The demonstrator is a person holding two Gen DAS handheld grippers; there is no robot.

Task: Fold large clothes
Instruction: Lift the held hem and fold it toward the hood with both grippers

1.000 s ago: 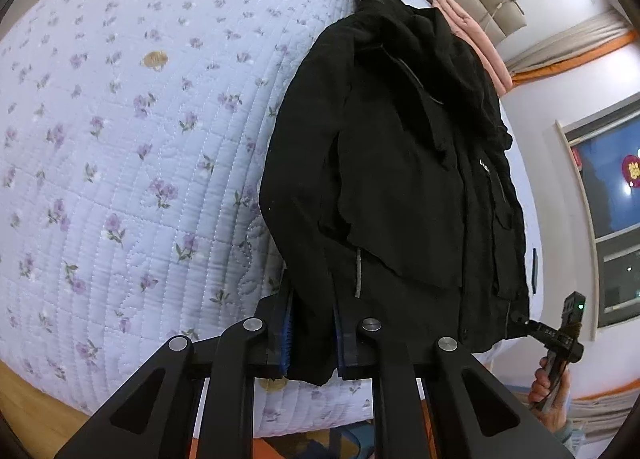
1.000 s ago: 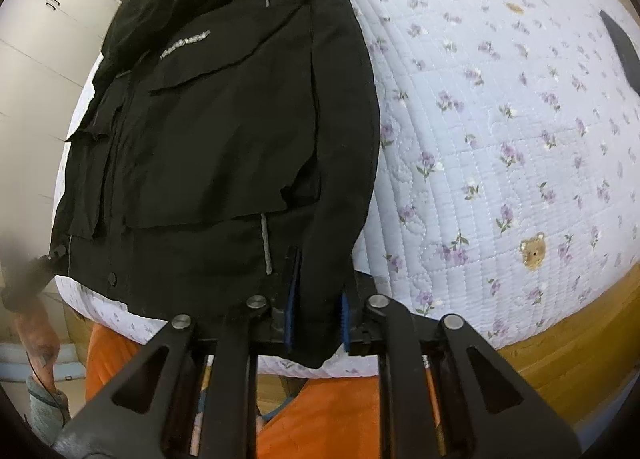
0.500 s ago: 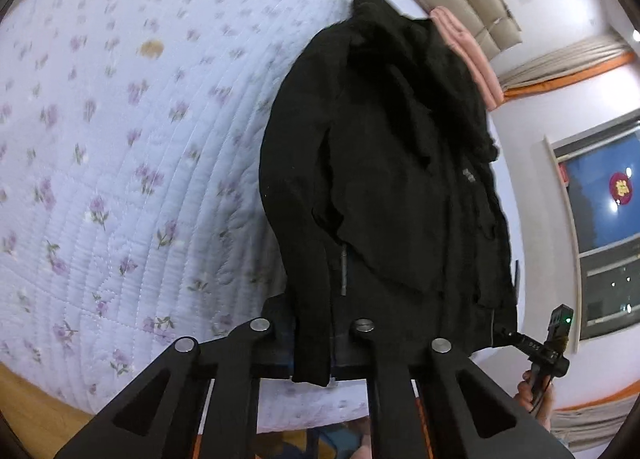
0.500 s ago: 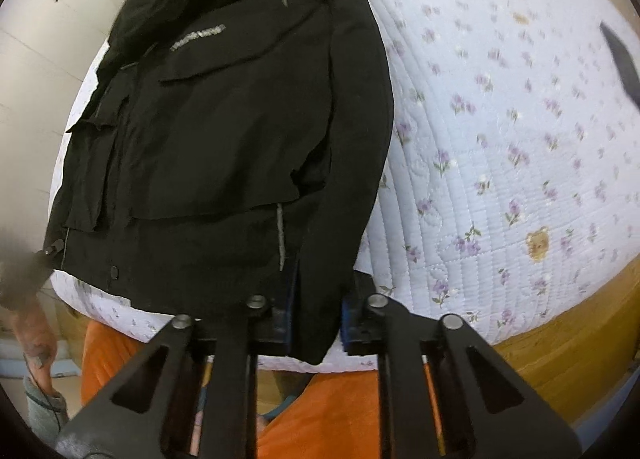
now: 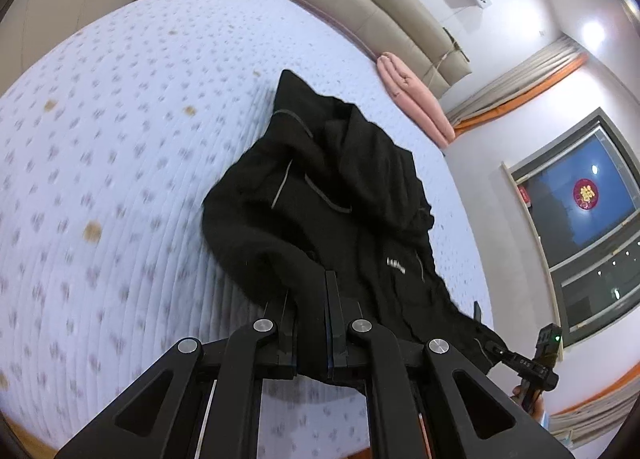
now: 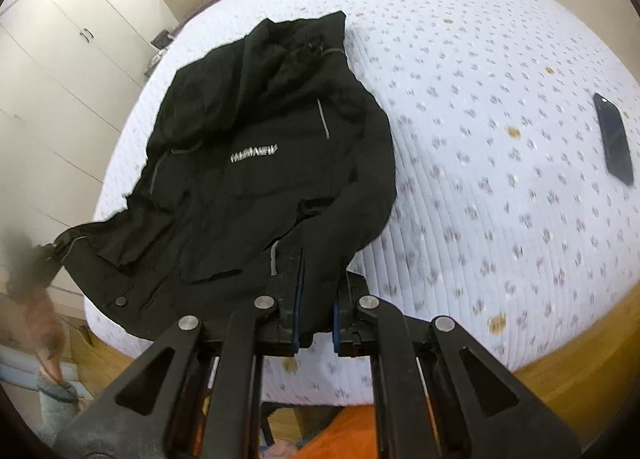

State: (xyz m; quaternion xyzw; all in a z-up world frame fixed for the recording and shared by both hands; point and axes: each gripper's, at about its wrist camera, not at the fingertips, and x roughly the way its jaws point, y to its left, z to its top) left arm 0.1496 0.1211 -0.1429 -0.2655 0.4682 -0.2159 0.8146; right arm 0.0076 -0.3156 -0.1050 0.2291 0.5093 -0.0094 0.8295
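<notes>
A black jacket [image 5: 344, 211] lies on the bed, collar end far, hem end near the bed's foot; it also shows in the right wrist view [image 6: 256, 163]. My left gripper [image 5: 310, 299] is shut on one bottom corner of the jacket, lifted off the quilt. My right gripper [image 6: 316, 279] is shut on the other bottom corner, also lifted. The other gripper shows small at the jacket's far hem corner in each view [image 5: 536, 363], blurred in the right wrist view.
The bed has a white quilt with purple flowers [image 5: 120, 179]. A folded pink blanket [image 5: 412, 99] lies by the headboard. A dark phone [image 6: 614, 139] lies on the quilt at right. Wardrobe doors [image 6: 60, 59] stand left of the bed; a window [image 5: 580, 219] is right.
Both grippers have risen and moved forward with the jacket's hem corners, so the lower part lifts off the bed and bunches toward the collar.
</notes>
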